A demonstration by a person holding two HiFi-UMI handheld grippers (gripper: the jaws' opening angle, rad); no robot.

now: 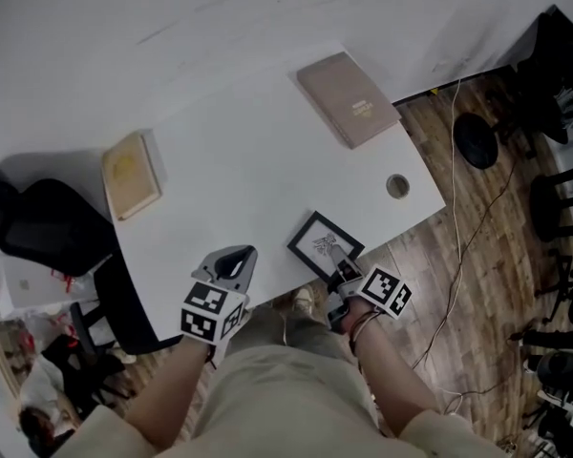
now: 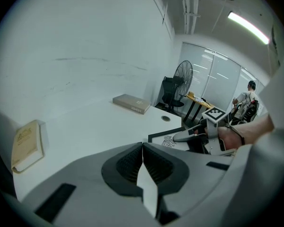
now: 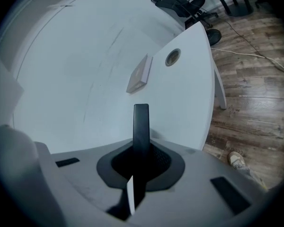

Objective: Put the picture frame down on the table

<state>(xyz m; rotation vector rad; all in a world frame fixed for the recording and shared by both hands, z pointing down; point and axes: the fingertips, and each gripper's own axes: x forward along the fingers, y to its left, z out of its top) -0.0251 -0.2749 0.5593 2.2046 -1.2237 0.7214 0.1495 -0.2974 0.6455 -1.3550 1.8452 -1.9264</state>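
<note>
Right fingers [image 3: 114, 163] clamp picture frame [image 1: 312, 239], print showing in head view; left fingers [image 2: 125, 164] together.

I see the picture frame [image 1: 323, 245] as a small rectangle with a thin black border, a white mat and a dark line drawing at its centre. It sits face up and close to flat over the near edge of the white table [image 1: 248, 179], towards the near right corner, turned a little askew to that edge. The right gripper [image 1: 341, 260] is clamped on its near right side, so in the right gripper view the frame shows edge-on as a black strip. I cannot tell whether its underside touches the tabletop.
</note>
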